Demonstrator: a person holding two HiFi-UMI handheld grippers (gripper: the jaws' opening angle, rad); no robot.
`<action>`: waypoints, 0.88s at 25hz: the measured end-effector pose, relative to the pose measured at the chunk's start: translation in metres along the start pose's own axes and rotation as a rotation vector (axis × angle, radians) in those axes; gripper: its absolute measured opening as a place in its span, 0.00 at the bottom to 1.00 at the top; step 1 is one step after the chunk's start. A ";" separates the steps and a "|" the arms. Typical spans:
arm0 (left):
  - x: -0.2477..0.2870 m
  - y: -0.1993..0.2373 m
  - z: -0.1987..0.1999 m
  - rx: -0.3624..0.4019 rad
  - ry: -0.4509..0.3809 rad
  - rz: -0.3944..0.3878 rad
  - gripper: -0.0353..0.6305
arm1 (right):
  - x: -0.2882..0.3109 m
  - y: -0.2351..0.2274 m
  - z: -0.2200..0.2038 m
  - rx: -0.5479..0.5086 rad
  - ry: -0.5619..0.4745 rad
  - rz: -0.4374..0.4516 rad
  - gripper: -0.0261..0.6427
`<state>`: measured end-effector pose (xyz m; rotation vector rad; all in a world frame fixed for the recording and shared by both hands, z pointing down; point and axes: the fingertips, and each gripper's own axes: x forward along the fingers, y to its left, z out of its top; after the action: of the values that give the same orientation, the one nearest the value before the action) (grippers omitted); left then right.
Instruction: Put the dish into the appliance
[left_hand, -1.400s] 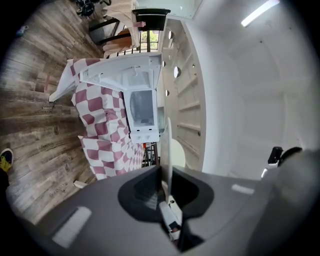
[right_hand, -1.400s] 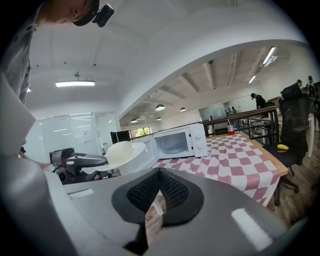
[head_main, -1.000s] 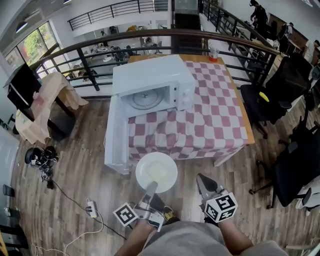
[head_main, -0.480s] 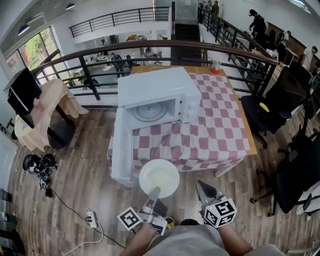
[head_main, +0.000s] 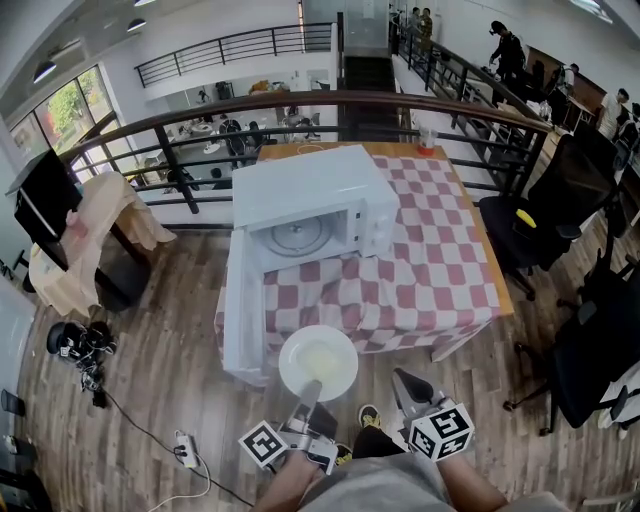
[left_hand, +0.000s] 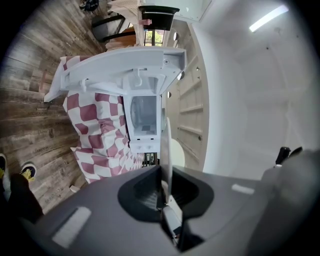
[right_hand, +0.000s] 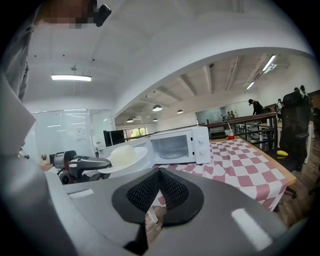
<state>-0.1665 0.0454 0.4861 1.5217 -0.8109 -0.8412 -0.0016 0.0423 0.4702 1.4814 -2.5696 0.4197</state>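
Off the table's near-left corner, beside the free end of the open microwave door (head_main: 243, 310), the white plate (head_main: 318, 362) hangs in the air. The left gripper (head_main: 308, 388) is clamped on its near rim.

Since a second ago little has changed. The grip is the same, the table (head_main: 440, 270) and microwave (head_main: 305, 200) sit slightly lower in the head view, and a shoe (head_main: 367, 415) now shows between the grippers. Judgement: slow approach, and the plate is still well short of the cavity and its glass turntable (head_main: 297, 236), so the insert is all to do.

The right gripper (head_main: 405, 382) is low beside the left, jaws together on nothing.

The head view gives the layout: microwave at the table's far-left corner, door swung out towards the near edge. The left gripper view alone shows the rim pinched edge-on between the pads. Only the right gripper view shows the plate side-on, with a pale mound on it, level with the cavity mouth.
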 end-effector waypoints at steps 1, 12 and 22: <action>0.002 -0.001 0.000 0.000 0.000 0.000 0.10 | 0.001 0.000 0.000 0.000 0.000 0.001 0.03; 0.041 0.001 0.009 0.005 0.011 -0.008 0.10 | 0.032 -0.019 0.013 -0.019 -0.004 0.027 0.03; 0.110 0.007 0.032 0.026 0.025 -0.004 0.10 | 0.090 -0.064 0.045 -0.049 -0.016 0.027 0.03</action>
<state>-0.1395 -0.0664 0.4831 1.5543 -0.8041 -0.8160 0.0091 -0.0760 0.4618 1.4419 -2.5956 0.3471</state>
